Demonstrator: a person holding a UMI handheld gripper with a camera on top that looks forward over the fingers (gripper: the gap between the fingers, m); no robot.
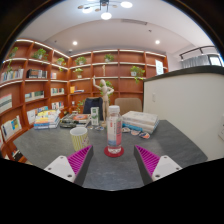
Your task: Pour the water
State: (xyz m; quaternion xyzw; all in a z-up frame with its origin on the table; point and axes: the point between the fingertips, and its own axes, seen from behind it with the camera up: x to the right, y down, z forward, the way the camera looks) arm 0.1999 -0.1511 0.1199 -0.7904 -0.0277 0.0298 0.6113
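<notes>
While my tongs (112, 160) point forward, the room beyond them shows orange-lit bookshelves (40, 75) lining the walls, with potted plants (136, 71) on the upper shelves and a ceiling lamp (106, 14) overhead. Below these, a grey table (60, 145) extends ahead of me. At its far side lie stacked books (48, 119) and a folded cloth (141, 122); a pale figurine (102, 95) stands behind them. Nearer, a clear water bottle (114, 128) stands upright on a red coaster (114, 151), just ahead of my fingers and centred on the gap between them. A yellow-green cup (79, 137) stands on the table beside it, near but apart. My fingers are spread wide, their magenta pads (80, 161) facing inward, and they grasp nothing.
</notes>
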